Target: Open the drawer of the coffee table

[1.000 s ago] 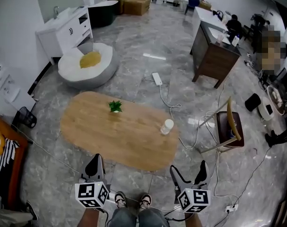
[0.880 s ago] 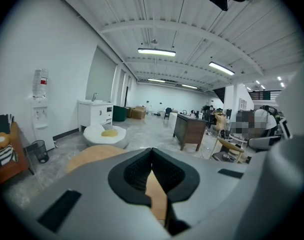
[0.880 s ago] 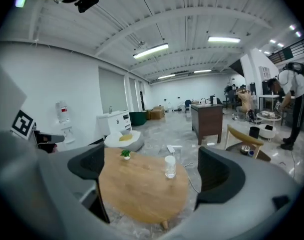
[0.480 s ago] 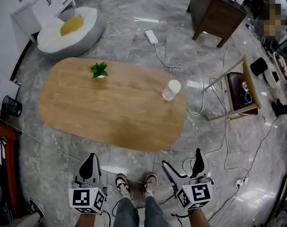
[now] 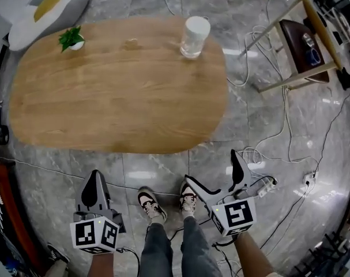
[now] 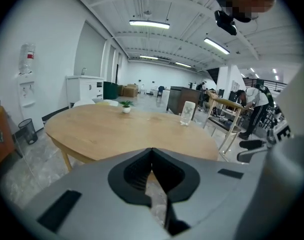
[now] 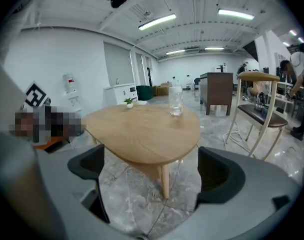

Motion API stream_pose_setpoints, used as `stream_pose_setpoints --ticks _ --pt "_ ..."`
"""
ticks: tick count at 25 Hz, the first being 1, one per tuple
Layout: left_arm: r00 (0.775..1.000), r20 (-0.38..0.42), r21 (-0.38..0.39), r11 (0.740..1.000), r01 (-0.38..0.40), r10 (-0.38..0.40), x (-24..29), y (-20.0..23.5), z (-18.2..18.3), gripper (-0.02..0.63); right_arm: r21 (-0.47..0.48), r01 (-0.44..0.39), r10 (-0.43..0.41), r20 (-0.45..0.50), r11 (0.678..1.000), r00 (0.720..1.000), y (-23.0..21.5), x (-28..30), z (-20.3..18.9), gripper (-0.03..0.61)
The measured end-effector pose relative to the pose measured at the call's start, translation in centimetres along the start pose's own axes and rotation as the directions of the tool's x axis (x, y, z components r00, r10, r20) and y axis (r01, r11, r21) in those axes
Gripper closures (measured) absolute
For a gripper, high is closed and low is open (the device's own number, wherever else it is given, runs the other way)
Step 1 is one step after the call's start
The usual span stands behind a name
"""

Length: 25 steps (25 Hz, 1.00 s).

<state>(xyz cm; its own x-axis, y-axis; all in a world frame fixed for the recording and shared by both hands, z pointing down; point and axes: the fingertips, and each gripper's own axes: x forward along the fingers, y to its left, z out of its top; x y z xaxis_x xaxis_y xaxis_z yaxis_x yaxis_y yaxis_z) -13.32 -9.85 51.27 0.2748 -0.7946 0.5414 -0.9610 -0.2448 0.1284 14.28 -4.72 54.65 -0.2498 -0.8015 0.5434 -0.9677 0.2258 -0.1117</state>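
Left gripper (image 5: 96, 179), lower left of frame: fingers pressed together, nothing between them. Counter (image 5: 117, 97) fills upper left to centre, with a plant (image 5: 71, 38) and a cup (image 5: 195, 36) on top. Its near edge is well apart from both my grippers. Drawer not in sight in any view. Right gripper (image 5: 212, 167), right of centre, low: fingers wide, empty. Judgement: nothing done yet. Finding the drawer, reaching, gripping and pulling are all left.

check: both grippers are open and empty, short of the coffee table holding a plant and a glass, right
Not both: the left gripper has its fingers closed together, per the left gripper view. Only the right gripper is open. Both are empty, short of the coffee table with plant and glass.
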Motion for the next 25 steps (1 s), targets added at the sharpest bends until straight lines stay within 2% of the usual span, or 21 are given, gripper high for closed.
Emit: stream_pose_setpoints --ticks 4,12,18,25 --pt "1.0 -0.018 0.028 0.999 0.02 -0.02 1.2 -1.6 -0.2 0.621 -0.006 -0.02 0.02 -0.041 1.0 0.999 -0.4 1.6 -3.7 -0.008" --pt "0.996 -0.085 0.113 0.993 0.042 -0.033 2.7 -2.8 -0.4 0.621 0.035 -0.071 0.073 -0.059 0.997 0.996 -1.3 4.6 -8.1 0.011" --pt "0.992 -0.115 0.165 0.984 0.062 -0.044 4.3 -4.1 -0.3 0.621 0.023 -0.177 0.179 -0.063 0.984 0.982 -1.3 7.8 -9.4 0.031" --pt "0.992 -0.124 0.159 0.987 0.03 -0.01 5.2 -4.6 -0.9 0.621 0.019 -0.26 0.26 -0.067 0.966 0.963 -0.7 10.6 -9.9 0.072"
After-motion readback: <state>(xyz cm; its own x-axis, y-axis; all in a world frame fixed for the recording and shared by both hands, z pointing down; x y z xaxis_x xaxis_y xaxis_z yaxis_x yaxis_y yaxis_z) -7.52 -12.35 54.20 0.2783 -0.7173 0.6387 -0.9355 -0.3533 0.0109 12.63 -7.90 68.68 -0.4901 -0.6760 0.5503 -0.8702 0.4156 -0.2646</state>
